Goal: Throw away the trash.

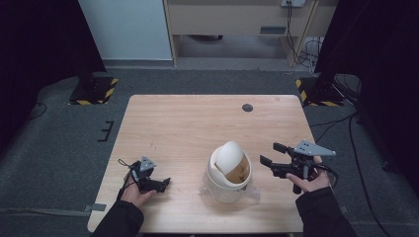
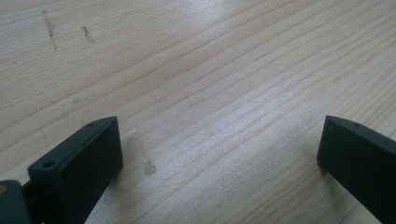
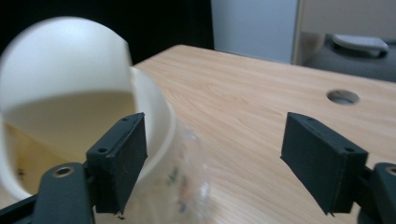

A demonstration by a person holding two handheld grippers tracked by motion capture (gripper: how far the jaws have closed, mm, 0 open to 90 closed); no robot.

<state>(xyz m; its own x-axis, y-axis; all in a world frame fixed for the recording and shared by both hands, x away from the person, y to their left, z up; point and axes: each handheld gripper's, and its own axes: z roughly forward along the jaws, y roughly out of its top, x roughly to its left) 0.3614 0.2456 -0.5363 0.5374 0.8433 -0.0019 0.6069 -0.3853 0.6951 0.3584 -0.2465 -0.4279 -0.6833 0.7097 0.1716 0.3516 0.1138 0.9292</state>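
A small white bin (image 1: 229, 170) with a domed swing lid stands on the wooden table (image 1: 188, 123), near the front edge and right of centre. Clear plastic (image 1: 252, 193) bulges around its base. To the right of the bin, my right gripper (image 1: 269, 152) points left at it with its jaws open and nothing between them. In the right gripper view the bin (image 3: 70, 93) is close at the left, just behind the left jaw, and my right gripper (image 3: 215, 140) frames bare wood. My left gripper (image 1: 164, 183) lies low at the front left. Its jaws (image 2: 219, 144) are open over bare table.
A round cable hole (image 1: 247, 107) sits in the table's far side, seen also as a hole (image 3: 342, 97) in the right gripper view. Two black stands with striped bases (image 1: 94, 91) (image 1: 316, 91) flank the far corners on the floor. Bare wood (image 1: 163, 143) lies between the left gripper and the bin.
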